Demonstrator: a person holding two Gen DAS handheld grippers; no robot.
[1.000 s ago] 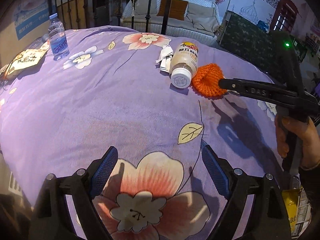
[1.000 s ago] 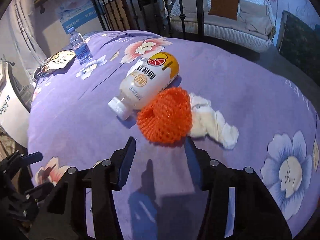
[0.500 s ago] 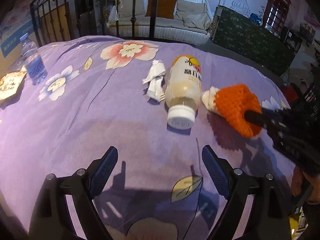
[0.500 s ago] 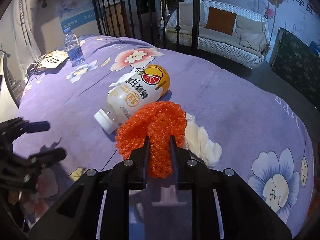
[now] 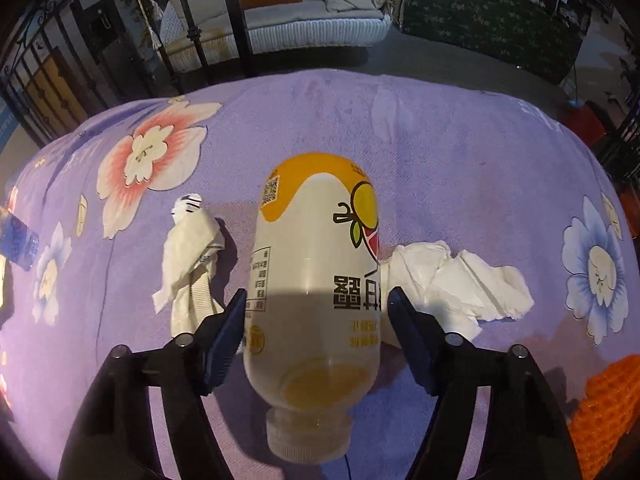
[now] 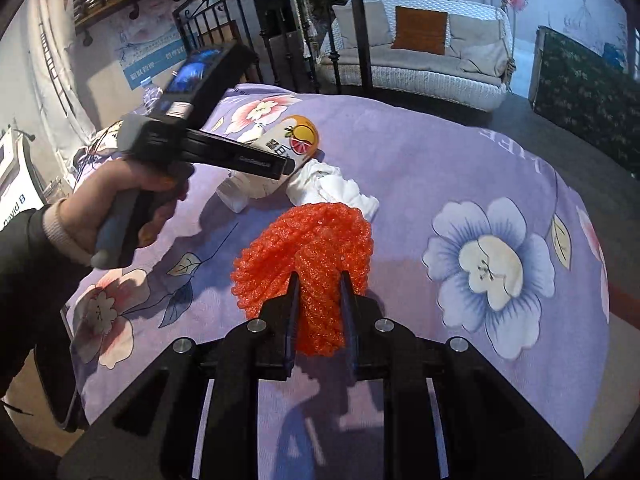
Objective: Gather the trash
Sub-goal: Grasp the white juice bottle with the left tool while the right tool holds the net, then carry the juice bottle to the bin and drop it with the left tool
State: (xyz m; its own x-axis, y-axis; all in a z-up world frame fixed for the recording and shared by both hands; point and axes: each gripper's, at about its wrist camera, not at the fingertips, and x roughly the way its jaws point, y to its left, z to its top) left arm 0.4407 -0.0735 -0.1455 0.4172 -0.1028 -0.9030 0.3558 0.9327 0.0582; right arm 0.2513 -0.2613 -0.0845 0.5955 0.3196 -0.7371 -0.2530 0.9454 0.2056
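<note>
A cream drink bottle [image 5: 312, 272] with an orange end lies on the purple flowered bedspread [image 5: 460, 152], cap toward the camera. My left gripper [image 5: 316, 296] straddles its middle. Its jaws are closing, with a sliver of room still showing at the right pad [image 5: 404, 320]. Crumpled white tissue [image 5: 452, 276] lies right of the bottle, and another tissue [image 5: 192, 252] lies left of it. My right gripper [image 6: 318, 280] is shut on an orange foam net [image 6: 312, 240], held clear of the bottle [image 6: 288, 140]. A hand holds the left gripper [image 6: 240, 156] over that bottle.
A black iron bed frame [image 5: 232, 20] stands at the far edge, with a white wicker sofa [image 5: 304, 12] behind it. A water bottle's blue label [image 5: 16, 240] shows at the far left. The bedspread drops off to the floor on the right [image 6: 580, 120].
My left gripper came forward over the drink bottle and its jaws narrowed around it. My right gripper closed on the orange net and drew it away from the bottle and tissue.
</note>
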